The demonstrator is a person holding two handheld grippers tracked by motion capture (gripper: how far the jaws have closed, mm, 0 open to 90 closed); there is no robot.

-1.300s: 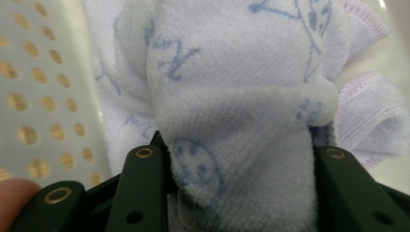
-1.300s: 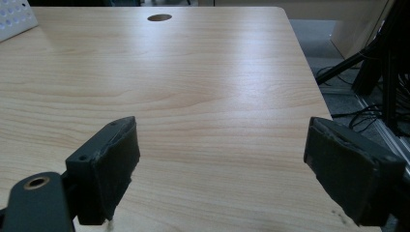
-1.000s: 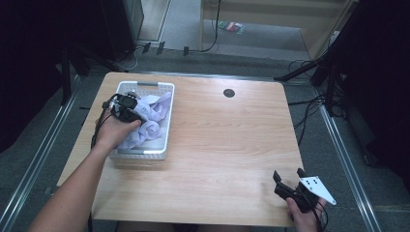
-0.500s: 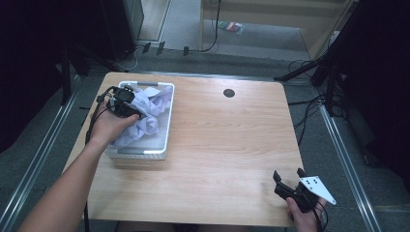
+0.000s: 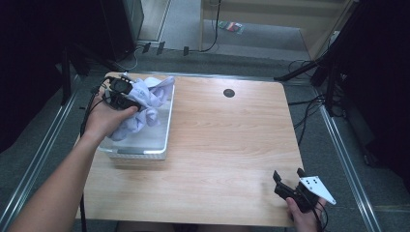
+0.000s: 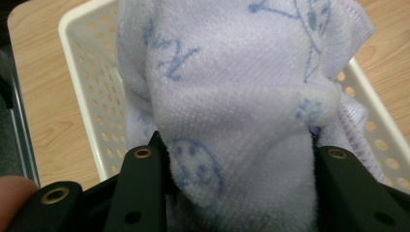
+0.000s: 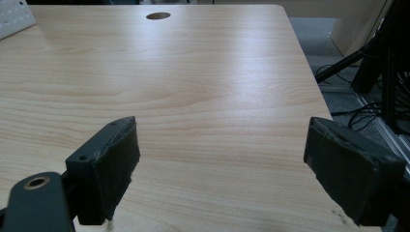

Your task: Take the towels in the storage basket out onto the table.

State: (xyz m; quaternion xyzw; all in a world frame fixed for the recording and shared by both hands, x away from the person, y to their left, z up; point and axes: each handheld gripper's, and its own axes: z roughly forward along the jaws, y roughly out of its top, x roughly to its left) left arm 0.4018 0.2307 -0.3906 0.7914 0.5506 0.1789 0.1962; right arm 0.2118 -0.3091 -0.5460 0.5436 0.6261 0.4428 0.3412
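Wooden surface (image 5: 217, 145) on grey floor, dark equipment and cables around the far edge and the right side. At the far left of the surface, white perforated plastic basket (image 5: 162, 137), long side running near to far. Left tongs (image 5: 126, 96) over the basket's far half, held in the left hand (image 5: 109, 118), forearm coming in from the near left. Pinched on a pale lilac towel (image 5: 150, 99) printed with blue drawings, bunched up and raised above the basket, lower folds hanging down into it; in the left gripper view, towel (image 6: 232, 106) thick between the two black jaws, basket wall (image 6: 82, 72) behind it. Farther right, small round dark hole (image 5: 228, 93) near the far edge of the surface, bare wood around it. At the near right corner, right tongs (image 5: 288, 181) in the right hand (image 5: 304, 217), spread wide, nothing between the jaws, pointing toward the far side just above the wood.
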